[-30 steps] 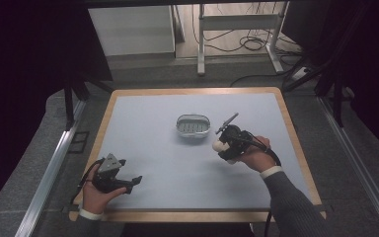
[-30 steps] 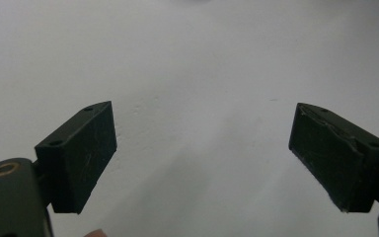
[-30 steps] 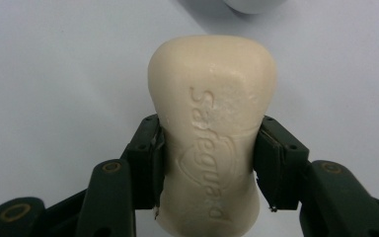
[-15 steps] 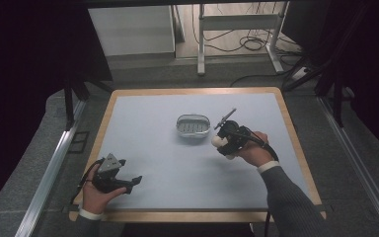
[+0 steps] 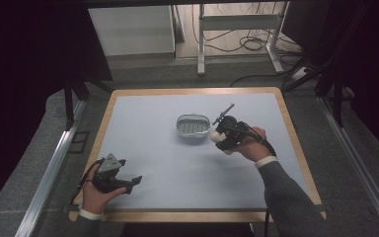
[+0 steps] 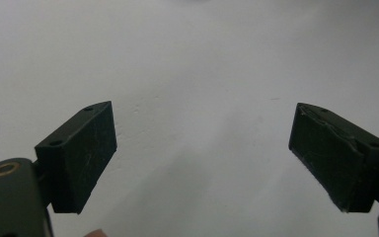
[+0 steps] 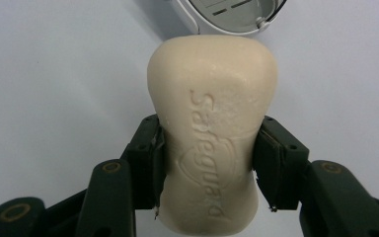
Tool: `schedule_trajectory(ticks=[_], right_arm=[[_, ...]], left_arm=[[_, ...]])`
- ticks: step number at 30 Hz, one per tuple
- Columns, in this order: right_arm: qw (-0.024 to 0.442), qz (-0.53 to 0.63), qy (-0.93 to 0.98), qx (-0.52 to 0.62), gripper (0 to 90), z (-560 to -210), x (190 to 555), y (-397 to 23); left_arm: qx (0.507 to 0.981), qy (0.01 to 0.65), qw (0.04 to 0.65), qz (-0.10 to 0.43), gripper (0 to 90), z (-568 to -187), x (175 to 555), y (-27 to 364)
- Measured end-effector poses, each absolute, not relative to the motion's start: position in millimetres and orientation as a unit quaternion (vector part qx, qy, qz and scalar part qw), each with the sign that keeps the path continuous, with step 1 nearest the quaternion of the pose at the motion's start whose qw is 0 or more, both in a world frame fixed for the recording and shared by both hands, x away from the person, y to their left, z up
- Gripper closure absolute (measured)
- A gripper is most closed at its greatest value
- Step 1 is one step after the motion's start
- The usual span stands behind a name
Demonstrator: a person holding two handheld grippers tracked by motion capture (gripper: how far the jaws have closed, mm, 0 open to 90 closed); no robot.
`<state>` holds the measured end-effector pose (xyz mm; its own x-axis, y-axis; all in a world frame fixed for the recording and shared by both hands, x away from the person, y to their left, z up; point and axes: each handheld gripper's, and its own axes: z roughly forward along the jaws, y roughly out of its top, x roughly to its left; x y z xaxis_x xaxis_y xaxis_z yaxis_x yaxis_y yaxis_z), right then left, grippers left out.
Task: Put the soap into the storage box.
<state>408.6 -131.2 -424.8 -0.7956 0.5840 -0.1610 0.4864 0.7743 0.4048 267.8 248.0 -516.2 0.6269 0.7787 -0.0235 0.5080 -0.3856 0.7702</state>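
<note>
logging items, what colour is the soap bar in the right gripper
Cream, off-white soap bar with an embossed brand name, clearest in the right gripper view.

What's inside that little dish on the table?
The dish looks empty: a pale floor with a few dark drain slots. The soap clamped in the right gripper hangs just beside it and hides part of its rim in the right gripper view.

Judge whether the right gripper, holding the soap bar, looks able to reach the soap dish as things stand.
Probably yes. The right gripper, shut on the soap bar, sits just beside the soap dish, with bare table between them and the left gripper far off.
</note>
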Motion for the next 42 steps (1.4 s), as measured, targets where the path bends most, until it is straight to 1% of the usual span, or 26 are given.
schedule_trajectory(ticks=[30,42], right_arm=[[0.151,0.173,0.932,0.279,49.5,-413.8,427.1,-118.1],[0.147,0.171,0.935,0.274,49.5,-411.9,436.0,-112.9]], left_arm=[[0.814,0.395,0.389,0.175,11.5,-516.3,267.8,249.0],[0.813,0.396,0.389,0.175,11.5,-515.9,267.6,249.8]])
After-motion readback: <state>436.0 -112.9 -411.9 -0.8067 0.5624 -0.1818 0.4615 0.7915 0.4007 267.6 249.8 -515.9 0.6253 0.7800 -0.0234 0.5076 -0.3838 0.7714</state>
